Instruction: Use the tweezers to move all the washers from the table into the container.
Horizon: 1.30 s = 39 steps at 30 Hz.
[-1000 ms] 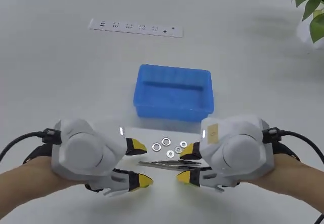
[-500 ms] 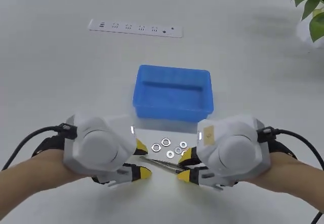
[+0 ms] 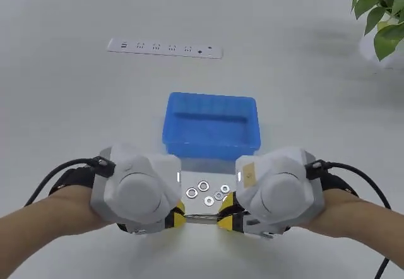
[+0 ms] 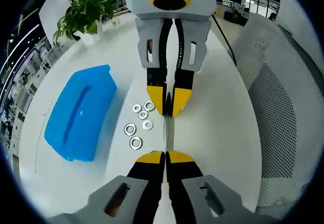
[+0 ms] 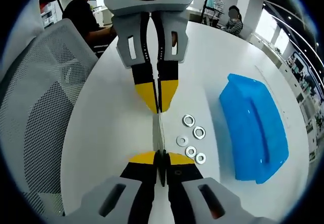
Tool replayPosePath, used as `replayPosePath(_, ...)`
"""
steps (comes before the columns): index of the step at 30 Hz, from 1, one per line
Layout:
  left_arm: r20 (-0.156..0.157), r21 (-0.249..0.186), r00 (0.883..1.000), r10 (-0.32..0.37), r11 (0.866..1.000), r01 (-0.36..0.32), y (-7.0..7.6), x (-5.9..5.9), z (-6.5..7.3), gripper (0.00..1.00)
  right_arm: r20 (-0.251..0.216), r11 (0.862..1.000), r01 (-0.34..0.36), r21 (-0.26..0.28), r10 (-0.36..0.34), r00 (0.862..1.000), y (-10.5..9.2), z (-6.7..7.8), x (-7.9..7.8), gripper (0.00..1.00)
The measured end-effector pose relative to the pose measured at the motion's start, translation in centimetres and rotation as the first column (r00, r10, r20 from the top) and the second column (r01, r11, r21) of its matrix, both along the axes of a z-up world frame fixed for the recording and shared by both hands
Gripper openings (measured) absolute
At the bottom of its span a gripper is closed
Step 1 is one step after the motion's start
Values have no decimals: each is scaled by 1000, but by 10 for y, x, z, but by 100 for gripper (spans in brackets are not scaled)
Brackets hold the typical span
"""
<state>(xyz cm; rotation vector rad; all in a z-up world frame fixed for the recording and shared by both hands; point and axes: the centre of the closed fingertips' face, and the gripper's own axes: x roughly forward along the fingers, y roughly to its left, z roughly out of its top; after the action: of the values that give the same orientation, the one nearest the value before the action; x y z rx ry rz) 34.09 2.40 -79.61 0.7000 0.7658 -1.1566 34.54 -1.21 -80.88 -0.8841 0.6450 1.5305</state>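
Several silver washers point(image 3: 206, 191) point(image 4: 138, 123) point(image 5: 193, 139) lie loose on the white table, just in front of the blue container point(image 3: 212, 122) point(image 4: 77, 113) point(image 5: 256, 126). Thin metal tweezers point(image 3: 199, 218) point(image 4: 166, 132) point(image 5: 158, 127) stretch between my two grippers, on my side of the washers. The left gripper point(image 3: 175, 218) point(image 4: 165, 156) point(image 5: 158, 98) is shut on one end of the tweezers. Facing it tip to tip, the right gripper point(image 3: 223, 216) point(image 5: 160, 158) point(image 4: 169, 102) is shut on the other end. The container looks empty inside.
A white power strip point(image 3: 165, 48) lies at the far side of the table. A potted plant point(image 3: 372, 11) point(image 4: 86, 13) stands at the far right corner. Mesh chairs point(image 4: 288, 107) point(image 5: 35, 97) stand beside the table, and people sit in the background.
Both grippers have moved inward toward each other and shut on the ends of the tweezers; the left one stood open a second ago. The head camera has tilted slightly.
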Motion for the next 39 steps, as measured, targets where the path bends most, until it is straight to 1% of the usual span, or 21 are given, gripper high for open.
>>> replayPosePath(2,3,-22,1000,11,1000,-11,-1,-2,8,5,6,1000,-1,14,0,1000,-1,2,0,7)
replayPosePath(3,4,-34,1000,14,999,-14,-2,-5,12,5,0,999,13,30,-13,1000,-2,4,-1,7)
replayPosePath(4,8,-42,1000,19,999,-19,-3,-5,16,5,7,999,14,44,-14,1000,-2,6,-1,7)
replayPosePath(5,20,-49,1000,19,999,-18,-3,-6,20,5,17,998,17,67,-18,1000,-2,8,-2,7)
replayPosePath(6,29,-61,999,18,998,-16,-6,-7,27,5,16,997,23,75,-24,1000,-2,9,-2,7)
replayPosePath(7,32,-76,999,25,997,-22,-7,-8,32,5,21,995,27,96,-29,999,-3,11,-3,8)
replayPosePath(8,41,-99,999,32,995,-28,-10,-9,41,5,31,993,25,111,-29,999,-2,13,-3,8)
replayPosePath(9,46,-111,998,31,994,-26,-12,-10,46,5,41,991,22,135,-28,999,-2,16,-4,8)
replayPosePath(10,61,-127,998,24,992,-16,-15,-12,54,5,43,987,30,159,-37,998,-1,19,-5,8)
replayPosePath(13,81,-165,997,19,986,-5,-22,-15,69,4,52,978,28,205,-40,998,1,24,-10,8)
replayPosePath(15,82,-198,996,25,980,-8,-28,-17,77,4,58,973,28,227,-43,997,0,25,-12,8)
replayPosePath(18,92,-230,995,30,973,-8,-37,-17,83,4,44,963,59,262,-73,996,-1,28,-12,8)
replayPosePath(19,96,-245,995,34,969,-9,-42,-16,86,4,31,957,80,278,-92,995,-2,29,-11,8)
replayPosePath(21,102,-278,994,31,961,-2,-52,-15,91,4,18,951,99,294,-109,994,-5,30,-10,8)
replayPosePath(26,115,-330,993,7,944,32,-76,-14,98,4,12,945,110,308,-120,993,-11,32,-10,9)
replayPosePath(28,114,-344,993,5,938,35,-84,-11,100,4,23,946,103,307,-115,993,-13,32,-9,9)
replayPosePath(30,125,-354,992,0,934,44,-90,-9,101,4,35,945,101,310,-117,992,-14,32,-8,9)
replayPosePath(32,122,-365,993,-2,930,47,-93,-7,101,4,34,943,105,317,-121,992,-15,32,-7,10)
replayPosePath(34,119,-372,993,-2,927,46,-94,-6,101,4,20,935,122,334,-136,991,-16,33,-6,10)
replayPosePath(36,120,-374,993,-1,926,46,-93,-5,101,4,8,927,135,349,-147,989,-15,33,-5,10)
replayPosePath(39,111,-379,994,9,925,34,-90,-4,101,4,1,922,144,358,-154,988,-13,33,-6,8)
